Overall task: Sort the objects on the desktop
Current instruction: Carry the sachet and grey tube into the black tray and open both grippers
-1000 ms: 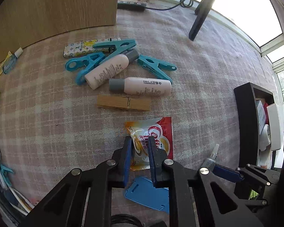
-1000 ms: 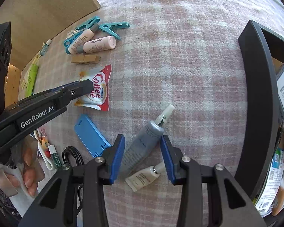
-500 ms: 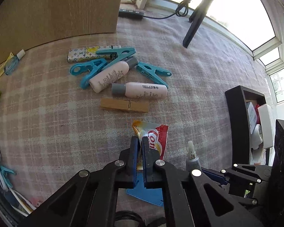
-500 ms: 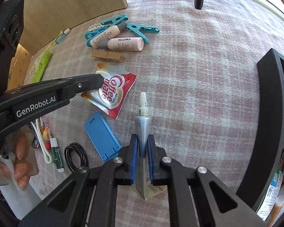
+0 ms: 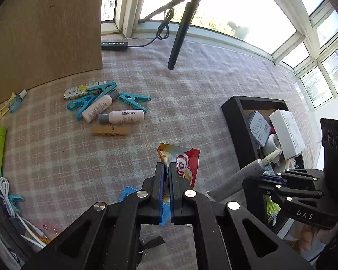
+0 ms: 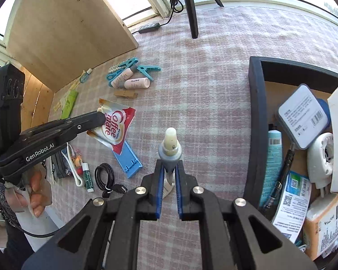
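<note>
Both hands are in the carry step of the sort, each with one item picked up and the black storage box (image 6: 254, 117) as the likely goal

The left gripper (image 5: 166, 168) has its fingers pressed together on the edge of the red-and-white coffee creamer sachet (image 5: 187, 164), which sticks out past the fingertips toward 12 o'clock in the left wrist view; in the right wrist view the sachet (image 6: 117, 123) hangs at the tip of that gripper, at about 9 o'clock. The right gripper (image 6: 169, 168) is clamped on the grey spray bottle (image 6: 170, 155), its pale nozzle pointing to 12 o'clock between the blue pads

The box sits at 3 o'clock in both views and is already crowded with a tin, a white carton, a tube and a pen. The next move, as I judge it, calls for swinging each hand toward 3 o'clock over the dark rim and picking a free gap before opening. The thin sachet may flop or slip, held only by its edge. Clothes pegs (image 5: 133, 100) and small bottles (image 5: 121, 117) still wait on the checked cloth at 10 o'clock
</note>
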`<state>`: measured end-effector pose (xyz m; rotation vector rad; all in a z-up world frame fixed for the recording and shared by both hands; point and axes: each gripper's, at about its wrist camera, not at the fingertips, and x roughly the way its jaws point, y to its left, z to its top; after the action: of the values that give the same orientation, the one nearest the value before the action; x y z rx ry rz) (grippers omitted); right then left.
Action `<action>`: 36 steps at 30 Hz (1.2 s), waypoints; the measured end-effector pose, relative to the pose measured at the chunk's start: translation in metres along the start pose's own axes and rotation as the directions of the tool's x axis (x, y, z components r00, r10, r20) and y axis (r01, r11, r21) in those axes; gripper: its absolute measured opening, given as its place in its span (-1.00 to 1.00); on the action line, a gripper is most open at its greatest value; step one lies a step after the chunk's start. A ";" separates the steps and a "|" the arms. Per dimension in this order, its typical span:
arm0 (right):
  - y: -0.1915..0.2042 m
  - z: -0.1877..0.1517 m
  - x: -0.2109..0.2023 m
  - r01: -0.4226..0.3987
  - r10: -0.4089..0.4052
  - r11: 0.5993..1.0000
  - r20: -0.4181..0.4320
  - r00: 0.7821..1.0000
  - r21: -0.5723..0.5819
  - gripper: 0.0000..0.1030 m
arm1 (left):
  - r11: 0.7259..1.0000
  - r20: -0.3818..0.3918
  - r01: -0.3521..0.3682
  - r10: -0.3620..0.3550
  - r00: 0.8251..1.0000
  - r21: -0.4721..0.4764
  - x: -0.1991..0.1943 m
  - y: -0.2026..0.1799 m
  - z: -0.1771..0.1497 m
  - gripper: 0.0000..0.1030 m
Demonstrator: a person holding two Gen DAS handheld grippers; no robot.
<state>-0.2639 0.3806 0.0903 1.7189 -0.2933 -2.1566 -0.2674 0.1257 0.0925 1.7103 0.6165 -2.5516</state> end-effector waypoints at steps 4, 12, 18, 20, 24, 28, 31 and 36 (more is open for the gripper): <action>-0.038 -0.014 -0.051 0.015 -0.020 0.998 0.079 0.997 0.066 -0.81 | 0.996 0.001 0.062 -0.062 0.998 0.065 -0.006 -0.043 -0.001 -0.94; -0.112 -0.058 -0.137 0.059 -0.096 0.975 0.163 0.982 0.216 -0.81 | 0.953 -0.065 0.191 -0.181 0.981 0.234 0.000 -0.148 -0.015 -0.94; -0.157 -0.081 -0.162 0.109 -0.156 0.948 0.138 0.978 0.298 -0.81 | 0.912 -0.129 0.234 -0.201 0.971 0.336 0.020 -0.216 -0.031 -0.94; -0.168 -0.087 -0.163 0.117 -0.166 0.940 0.128 0.978 0.322 -0.81 | 0.902 -0.148 0.230 -0.188 0.971 0.366 0.027 -0.232 -0.037 -0.93; -0.183 -0.093 -0.163 0.127 -0.175 0.926 0.107 0.979 0.357 -0.80 | 0.886 -0.153 0.202 -0.150 0.977 0.417 0.036 -0.254 -0.048 -0.91; -0.187 -0.095 -0.166 0.179 -0.228 0.913 0.096 0.969 0.366 -0.75 | 0.884 -0.139 0.181 -0.133 0.981 0.432 0.034 -0.261 -0.051 -0.71; -0.184 -0.095 -0.172 0.188 -0.243 0.916 0.117 0.963 0.355 -0.75 | 0.878 -0.109 0.146 -0.108 0.988 0.456 0.029 -0.260 -0.051 -0.71; -0.170 -0.089 -0.171 0.213 -0.263 0.929 0.136 0.955 0.303 -0.69 | 0.889 -0.074 0.106 -0.081 0.994 0.445 0.022 -0.248 -0.047 -0.71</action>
<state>-0.1709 0.6108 0.1572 1.7971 -0.4862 -2.5575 -0.2892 0.3743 0.1359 1.9151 0.1052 -2.8979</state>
